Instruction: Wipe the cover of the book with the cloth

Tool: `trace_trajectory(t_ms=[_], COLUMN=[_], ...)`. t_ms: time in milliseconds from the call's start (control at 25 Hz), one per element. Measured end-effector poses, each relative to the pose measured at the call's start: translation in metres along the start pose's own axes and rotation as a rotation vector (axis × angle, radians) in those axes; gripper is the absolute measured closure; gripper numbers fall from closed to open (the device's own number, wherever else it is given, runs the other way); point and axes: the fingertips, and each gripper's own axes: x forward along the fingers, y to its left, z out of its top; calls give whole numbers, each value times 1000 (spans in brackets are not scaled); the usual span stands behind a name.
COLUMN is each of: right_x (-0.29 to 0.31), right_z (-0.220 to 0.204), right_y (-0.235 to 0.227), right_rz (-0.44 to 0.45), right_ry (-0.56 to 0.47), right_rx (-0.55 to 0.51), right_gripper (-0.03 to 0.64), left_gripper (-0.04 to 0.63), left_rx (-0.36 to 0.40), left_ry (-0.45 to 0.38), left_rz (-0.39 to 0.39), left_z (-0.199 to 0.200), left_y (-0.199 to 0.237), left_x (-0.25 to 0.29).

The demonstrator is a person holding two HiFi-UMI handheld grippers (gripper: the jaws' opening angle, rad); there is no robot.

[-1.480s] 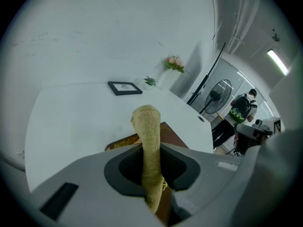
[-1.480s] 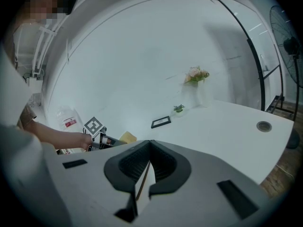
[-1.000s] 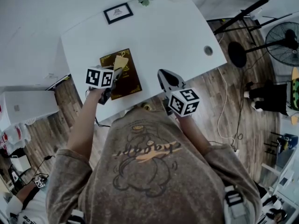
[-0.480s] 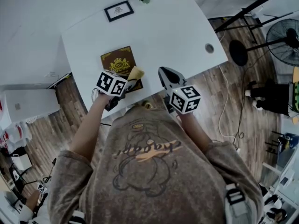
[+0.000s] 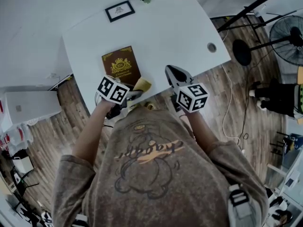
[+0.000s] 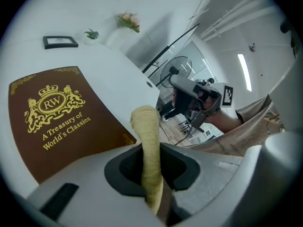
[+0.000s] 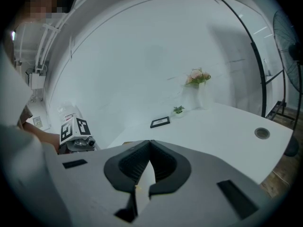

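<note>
The left gripper point(image 6: 152, 161) pinches the yellow cloth point(image 6: 147, 126) beside the book point(image 5: 121, 66), at its lower-right corner. The book's long axis runs up-frame, leaning slightly left. The right gripper point(image 7: 149, 145) has its jaws together, empty.

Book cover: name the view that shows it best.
Left gripper view: the book fills the left, its gold title readable. Head view shows it small on the table, print unreadable. Right gripper view shows none of it clearly.

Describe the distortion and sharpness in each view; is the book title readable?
Left gripper view: strong fisheye, dark corners; the gold title on the book is sharp and readable, and the cloth is sharp too. Right gripper view: same fisheye, pale and low in contrast. Head view: dull, bent edges; title too small to read.
</note>
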Motion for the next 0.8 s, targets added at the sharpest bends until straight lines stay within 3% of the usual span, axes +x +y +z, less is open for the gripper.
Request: trace_trajectory(t_ms=[160,280,560,800], right_x=[-5,-7,-10,-7], right_z=[14,29,73,92], right_y=[-5,-3,19,49], right_rz=[-9,3,40,80], right_ry=[-24,-48,-114,-147], right_rx=[1,-15,-53,-124], right_gripper=[615,615,615,615], left_gripper=[537,537,537,537], left_rx=[-20,9,119,248], left_ry=[-82,-201,-637,-864], left_rz=[-55,-27,172,406], left_z=[16,45,124,134], left_y=[-18,-24,-35,-36], left_x=[-18,-43,-137,-184])
